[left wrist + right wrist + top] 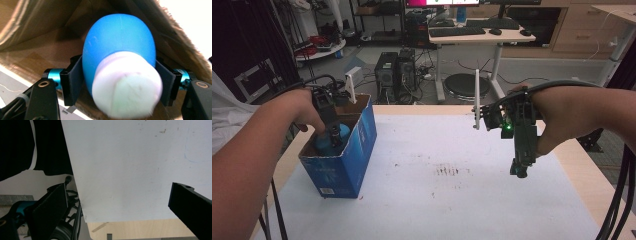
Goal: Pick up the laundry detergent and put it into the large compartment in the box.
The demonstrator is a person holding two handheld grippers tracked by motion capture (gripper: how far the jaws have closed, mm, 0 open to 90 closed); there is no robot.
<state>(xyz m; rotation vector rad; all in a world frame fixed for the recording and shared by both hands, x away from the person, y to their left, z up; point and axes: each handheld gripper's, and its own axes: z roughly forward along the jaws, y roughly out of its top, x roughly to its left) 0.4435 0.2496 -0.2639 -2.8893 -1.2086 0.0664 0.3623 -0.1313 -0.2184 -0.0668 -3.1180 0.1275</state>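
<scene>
Blue bottle point(117, 47), white cap toward the camera, sits clamped in the left gripper point(333, 136) inside the blue carton point(343, 162) at nine o'clock, apparently for lifting out, while the right gripper point(520, 167) hangs wide open and empty at three o'clock.

The person's left forearm came in from the lower left of the high view, and the left hand point(301, 107) held the left gripper point(333, 136) pointing downward. In the left gripper view its two black jaws were pressed against the sides of a blue bottle point(120, 47), clamped on it. The right forearm reached in from the right edge, wrist bent. The right hand point(552, 125) held the right gripper point(519, 170) above the table, nose tilted down. In the right gripper view its jaws stood wide apart, with nothing between them.
</scene>
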